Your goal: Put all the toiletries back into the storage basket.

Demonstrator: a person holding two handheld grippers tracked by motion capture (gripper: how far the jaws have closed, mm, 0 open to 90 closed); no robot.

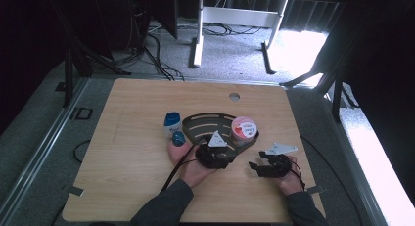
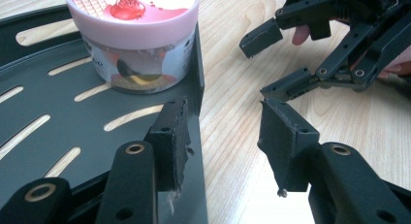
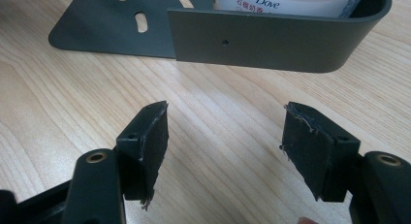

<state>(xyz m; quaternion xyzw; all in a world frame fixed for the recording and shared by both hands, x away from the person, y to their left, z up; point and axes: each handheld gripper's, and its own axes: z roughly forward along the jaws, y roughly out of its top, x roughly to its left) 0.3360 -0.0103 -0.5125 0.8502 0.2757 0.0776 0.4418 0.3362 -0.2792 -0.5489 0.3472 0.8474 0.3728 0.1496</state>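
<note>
- A light wooden table is seen on a grey carpeted floor, with dark stands and cables behind it.
- A dark slotted metal tray is noted near the middle of the table; its raised wall is curved at one end.
- A pink-lidded tub is found standing upright inside the tray, at its right end against the wall.
- A blue and white container is seen just left of the tray, with a small blue object beside it.
- The left gripper is held with jaws apart astride the tray's near wall edge; nothing is pressed.
- The right gripper is held released over bare wood, just short of the tray wall, nothing between its jaws.
</note>
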